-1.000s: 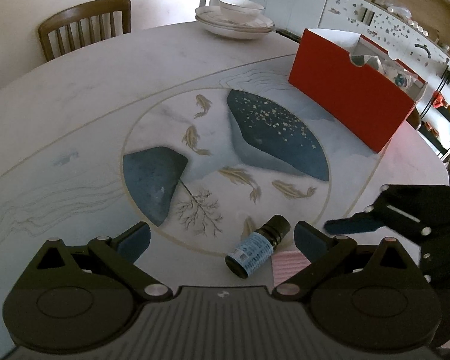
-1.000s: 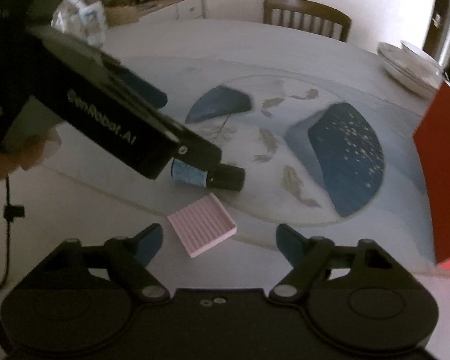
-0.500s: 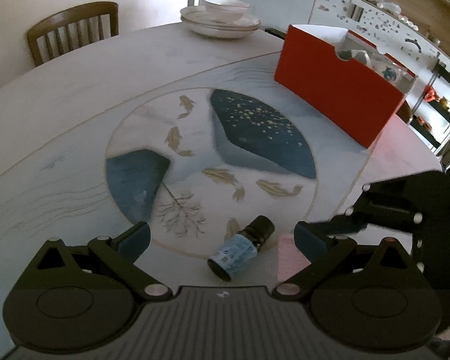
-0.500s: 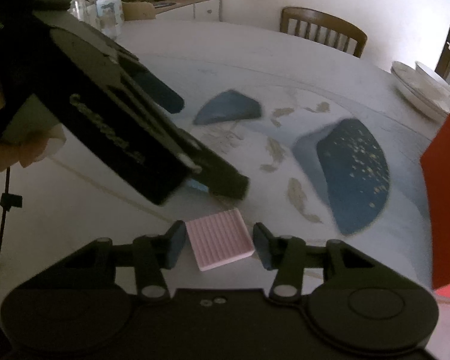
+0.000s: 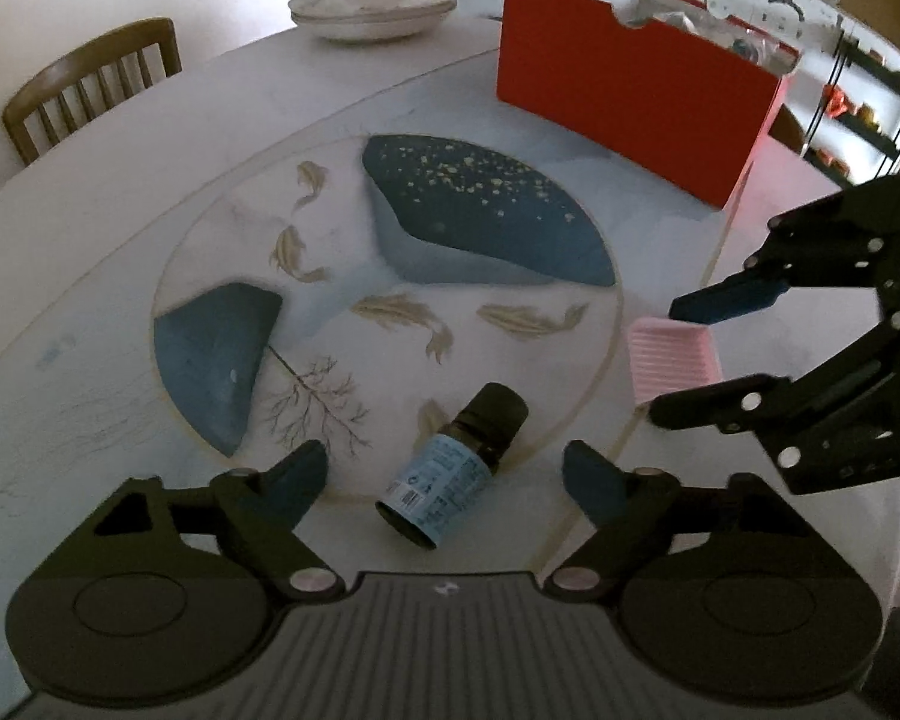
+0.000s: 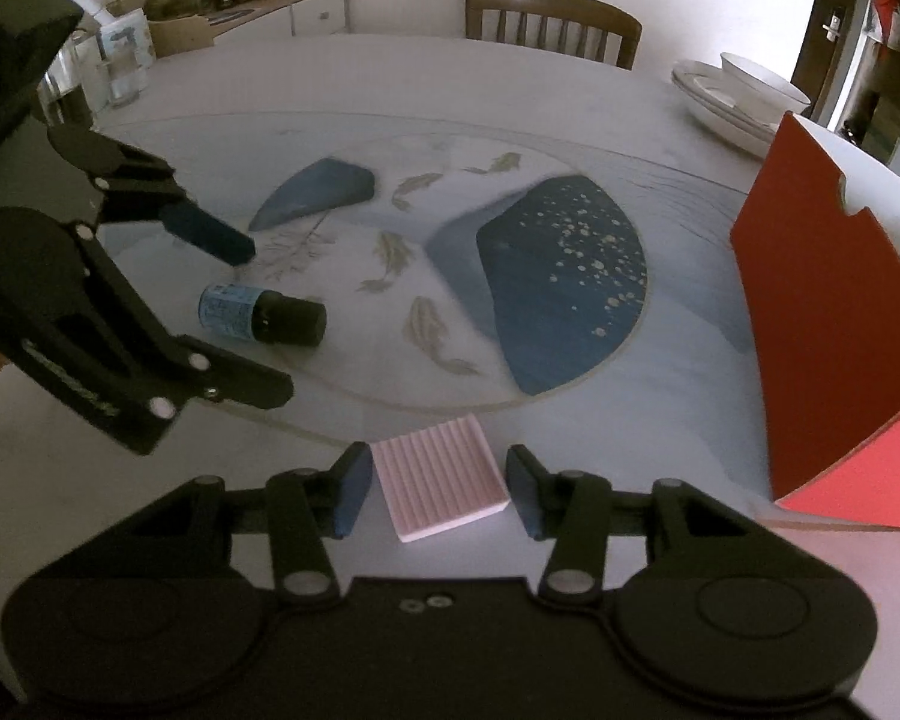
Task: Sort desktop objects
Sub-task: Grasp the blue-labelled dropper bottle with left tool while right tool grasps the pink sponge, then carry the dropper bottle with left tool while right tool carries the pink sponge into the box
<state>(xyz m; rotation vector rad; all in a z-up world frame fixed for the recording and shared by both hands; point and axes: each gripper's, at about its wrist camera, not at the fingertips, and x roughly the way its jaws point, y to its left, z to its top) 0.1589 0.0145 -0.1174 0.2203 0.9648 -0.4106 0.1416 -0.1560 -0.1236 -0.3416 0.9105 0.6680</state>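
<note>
Both fingers (image 6: 519, 489) grip pink pad (image 6: 438, 483); bottle (image 5: 453, 471) between closing left fingers (image 5: 297, 474).

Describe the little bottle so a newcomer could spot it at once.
Find the round table with the painted fish medallion. At the medallion's near edge lies the small dark bottle on its side, between the open fingers of the left gripper. Its pale blue label and black cap distinguish it from the ribbed pink block nearby.
</note>
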